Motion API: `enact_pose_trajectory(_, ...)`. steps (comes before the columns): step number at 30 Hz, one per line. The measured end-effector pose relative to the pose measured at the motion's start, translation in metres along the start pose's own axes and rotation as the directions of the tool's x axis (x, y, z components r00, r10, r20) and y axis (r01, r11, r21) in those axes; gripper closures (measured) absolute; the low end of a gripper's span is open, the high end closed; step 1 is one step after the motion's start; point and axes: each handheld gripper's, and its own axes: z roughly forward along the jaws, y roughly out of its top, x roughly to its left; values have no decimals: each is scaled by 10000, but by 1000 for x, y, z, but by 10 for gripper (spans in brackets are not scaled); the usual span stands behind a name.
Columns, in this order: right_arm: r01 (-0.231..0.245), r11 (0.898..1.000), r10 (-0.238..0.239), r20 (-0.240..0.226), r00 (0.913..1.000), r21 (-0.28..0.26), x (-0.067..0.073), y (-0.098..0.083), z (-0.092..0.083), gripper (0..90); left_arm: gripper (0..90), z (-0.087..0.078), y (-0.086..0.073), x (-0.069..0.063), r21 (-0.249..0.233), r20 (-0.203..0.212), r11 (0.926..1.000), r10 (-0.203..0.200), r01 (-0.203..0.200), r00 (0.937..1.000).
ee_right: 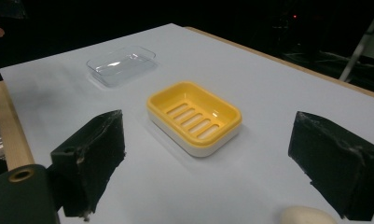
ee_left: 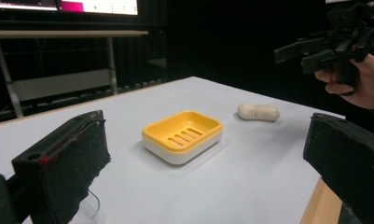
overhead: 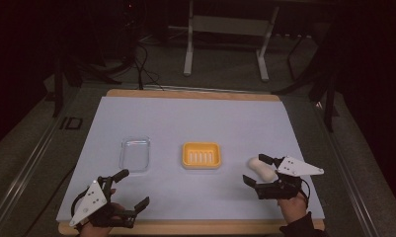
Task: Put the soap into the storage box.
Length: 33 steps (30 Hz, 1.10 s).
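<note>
A yellow soap dish (overhead: 201,155) with a slotted insert stands in the middle of the white sheet. To its right lies a pale oval soap bar (overhead: 262,168). My right gripper (overhead: 257,170) is open and hovers over the soap without touching it. In the right gripper view the jaws (ee_right: 210,140) frame the dish (ee_right: 194,116), and the soap (ee_right: 308,215) peeks in at the bottom edge. My left gripper (overhead: 132,190) stands open near the front left with nothing between its jaws. Its own view looks past the gripper (ee_left: 208,149) to the dish (ee_left: 182,135), the soap (ee_left: 258,112) and the raised right gripper (ee_left: 324,44).
A clear plastic lid (overhead: 135,154) lies left of the dish, also seen as the clear lid (ee_right: 121,63). The white sheet (overhead: 195,118) covers a wooden board whose edge shows at front and back. Dark floor, cables and a metal stand lie beyond the table.
</note>
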Motion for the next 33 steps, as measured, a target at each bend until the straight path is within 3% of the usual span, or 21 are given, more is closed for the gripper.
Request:
enact_pose_trajectory(5,295,9992,-287,303,9991,-270,3,-1,0,103,2,0,0,0,3,-38,10000,16,-16,10000)
enact_pose_trajectory(9,297,9982,-283,283,9992,-527,2,-2,0,106,2,0,0,-1,55,-27,10000,54,-54,10000)
enact_pose_trajectory(17,444,9983,-436,241,9988,-374,6,0,3,134,2,0,0,-1,172,-1,9999,12,-12,10000)
enact_pose_trajectory(23,673,9975,-680,307,9972,225,9,0,9,135,2,0,0,-2,237,51,9997,12,-13,10000)
enact_pose_trajectory(25,971,9928,-979,91,9952,698,9,1,11,133,2,-1,0,-2,236,35,9997,58,-59,10000)
enact_pose_trajectory(27,892,9917,-858,-401,9955,925,7,2,10,132,2,-1,0,-2,223,26,9997,51,-51,10000)
enact_pose_trajectory(29,983,9891,-959,-277,9950,1099,7,4,9,131,2,-1,0,-2,295,19,9995,79,-79,10000)
enact_pose_trajectory(33,894,9801,-778,-711,9944,1774,3,11,7,127,2,1,0,-2,357,55,9993,125,-126,9999)
